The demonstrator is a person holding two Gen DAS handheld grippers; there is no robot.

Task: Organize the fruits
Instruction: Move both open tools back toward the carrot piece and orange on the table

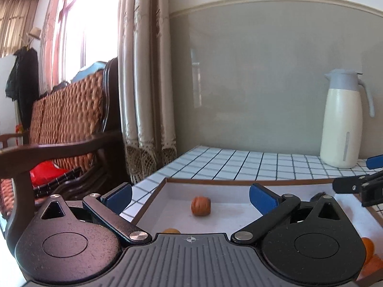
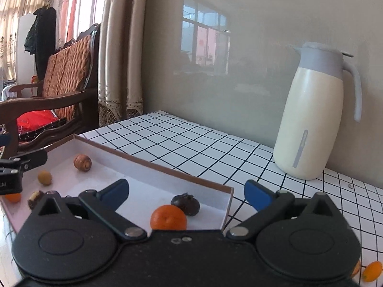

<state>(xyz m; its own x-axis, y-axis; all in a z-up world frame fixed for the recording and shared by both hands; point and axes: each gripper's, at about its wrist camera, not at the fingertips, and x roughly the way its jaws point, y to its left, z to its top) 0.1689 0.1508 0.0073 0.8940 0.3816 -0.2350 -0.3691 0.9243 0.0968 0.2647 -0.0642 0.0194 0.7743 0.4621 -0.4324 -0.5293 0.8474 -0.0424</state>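
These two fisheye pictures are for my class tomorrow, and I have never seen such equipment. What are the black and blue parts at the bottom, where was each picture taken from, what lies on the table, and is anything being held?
Each picture comes from a camera mounted on a hand-held two-finger gripper, looking forward along its fingers. One shows the left gripper, the other the right gripper; the blue pieces are the finger pads. Both stand wide open and hold nothing.

On the checked table lies a shallow white tray. In it are a mandarin, a dark round fruit, a ridged brown one, a small yellowish one and a few more at the left edge. Another small orange fruit lies outside the tray. A cream thermos jug stands by the wall.
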